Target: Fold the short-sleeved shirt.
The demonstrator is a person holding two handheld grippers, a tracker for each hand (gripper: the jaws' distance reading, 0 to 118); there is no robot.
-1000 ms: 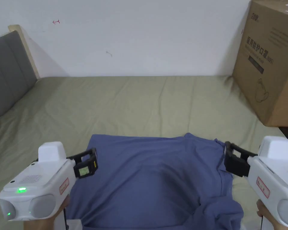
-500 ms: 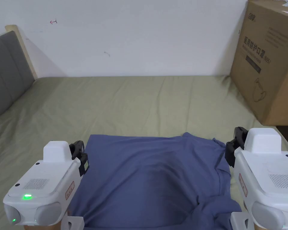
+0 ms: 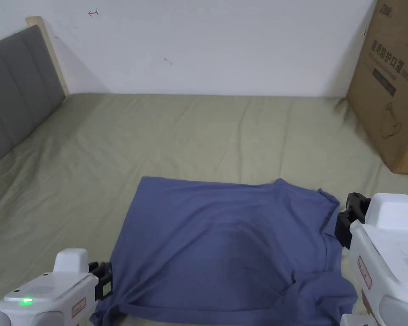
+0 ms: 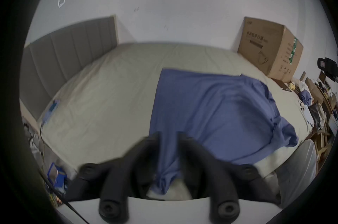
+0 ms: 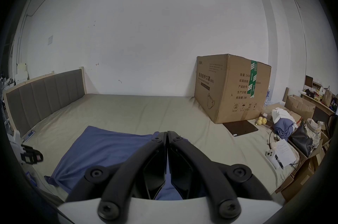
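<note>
The bed (image 3: pixel 207 127) in front of me is the biggest thing here, its olive sheet running back to a white wall (image 3: pixel 224 42), with a grey padded headboard (image 3: pixel 12 80) along its left side. The whole far half of the sheet lies bare, and there is a wide bare strip between the headboard and the shirt. A large cardboard box (image 3: pixel 390 85) stands at the far right corner of the bed, well apart from the cloth.

The blue short-sleeved shirt (image 3: pixel 228 242) lies spread on the near half of the bed. Its far edge runs fairly straight, its left edge slants toward me, and its right side is rumpled, with a bunched fold at the near right corner.

My left gripper (image 4: pixel 168 138) is at the shirt's near left corner. In the left gripper view a strip of blue cloth runs between its 2 jaws, which stand a narrow gap apart; the picture is blurred, so I cannot tell whether they pinch it. My right gripper (image 5: pixel 167 133) sits at the shirt's right edge with its jaws pressed together tip to tip, blue cloth showing beneath them, nothing visibly caught between.
</note>
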